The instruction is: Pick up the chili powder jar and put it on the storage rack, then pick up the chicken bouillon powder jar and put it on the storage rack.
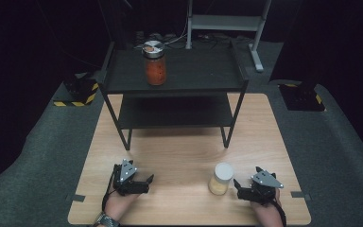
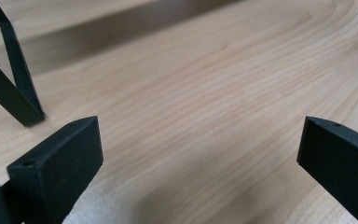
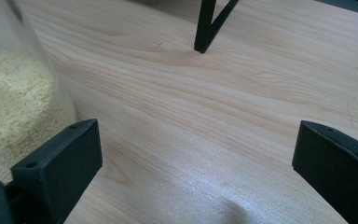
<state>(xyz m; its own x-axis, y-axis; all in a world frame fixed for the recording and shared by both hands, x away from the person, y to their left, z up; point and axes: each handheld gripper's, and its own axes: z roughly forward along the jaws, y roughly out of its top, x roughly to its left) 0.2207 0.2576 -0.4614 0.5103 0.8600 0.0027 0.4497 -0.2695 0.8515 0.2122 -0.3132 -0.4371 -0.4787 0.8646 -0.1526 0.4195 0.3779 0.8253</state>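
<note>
Both tongs rest low on the wooden counter (image 1: 179,151), near its front edge, one in each hand. Left tongs (image 1: 147,180) sit at the front left, jaws spread wide with nothing but bare wood grain between them in the left gripper view (image 2: 200,154); a foot of the black shelf rack (image 2: 25,114) stands on the counter ahead and to the left there. Right tongs (image 1: 236,185) sit at the front right, also released, jaws wide apart and empty (image 3: 196,158). The jar of pale grain (image 1: 220,178), white lid on, stands upright on the counter just beside the right tongs, on their left side (not between the jaws). In the right gripper view its glass wall and the yellowish grain (image 3: 14,98) show at the left edge, right next to the left jaw; can't tell if they touch. A rack leg (image 3: 205,28) lands on the counter farther ahead in that view. The rack (image 1: 175,75) stands at the back of the counter, two tiers, and a second jar with reddish contents (image 1: 154,64) stands upright on its top tier, well apart from both tongs. Lower tier looks bare.
</note>
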